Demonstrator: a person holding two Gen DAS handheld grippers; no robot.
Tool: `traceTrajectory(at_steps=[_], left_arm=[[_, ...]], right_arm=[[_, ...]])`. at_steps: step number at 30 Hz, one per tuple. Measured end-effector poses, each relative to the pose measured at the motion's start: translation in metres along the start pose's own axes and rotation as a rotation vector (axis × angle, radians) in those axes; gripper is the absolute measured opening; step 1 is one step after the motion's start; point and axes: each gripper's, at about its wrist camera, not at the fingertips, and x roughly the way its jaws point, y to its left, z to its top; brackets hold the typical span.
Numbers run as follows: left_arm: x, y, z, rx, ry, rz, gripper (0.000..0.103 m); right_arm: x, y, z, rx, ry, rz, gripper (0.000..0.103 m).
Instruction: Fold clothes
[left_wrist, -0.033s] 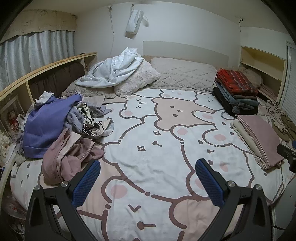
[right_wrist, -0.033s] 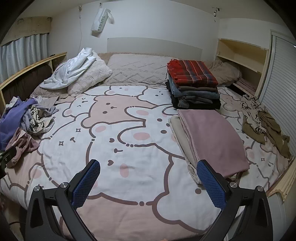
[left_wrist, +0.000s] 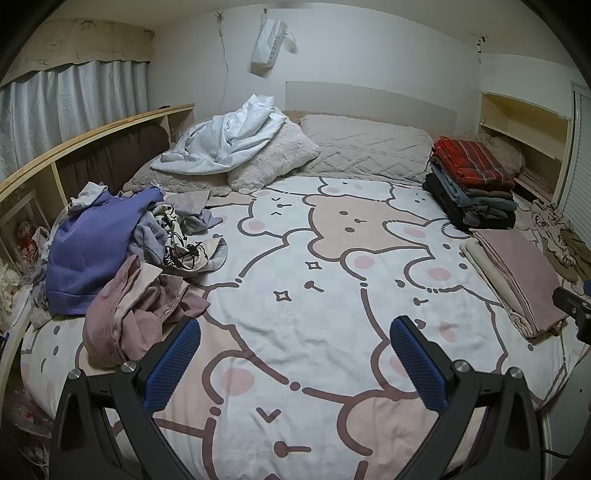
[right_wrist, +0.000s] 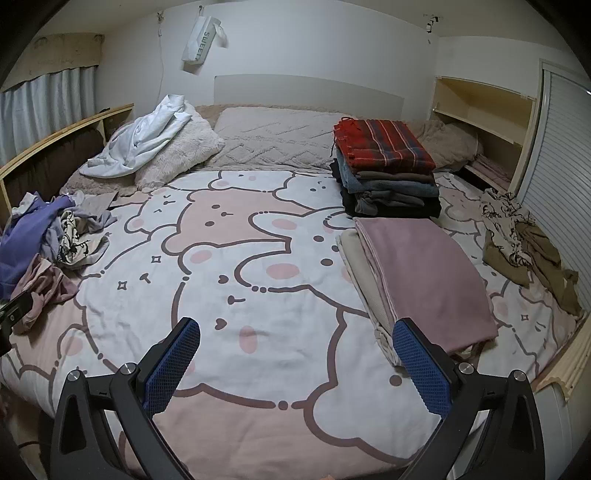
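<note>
Between garments: my left gripper (left_wrist: 295, 354) and right gripper (right_wrist: 295, 354) both hover spread wide, empty, over the cartoon-bear bedspread (left_wrist: 314, 280). Folded dusty-pink cloth (right_wrist: 424, 273) lies near right; I judge the crumpled mauve garment (left_wrist: 136, 310), near left, comes next.

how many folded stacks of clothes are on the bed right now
2. A tall stack topped by a red plaid piece stands near the pillows on the right side. A low stack topped by a mauve piece lies just in front of it. How many garments each holds cannot be told.
</note>
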Motion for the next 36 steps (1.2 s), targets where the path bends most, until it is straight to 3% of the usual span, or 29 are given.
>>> traceTrajectory(at_steps=[36], left_arm=[[0.0026,0.0001,-0.0037,0.006,-0.001,-0.013,0.103]], right_arm=[[0.0017,0.0035,-0.0021,-0.012,0.016,-0.004,0.103]])
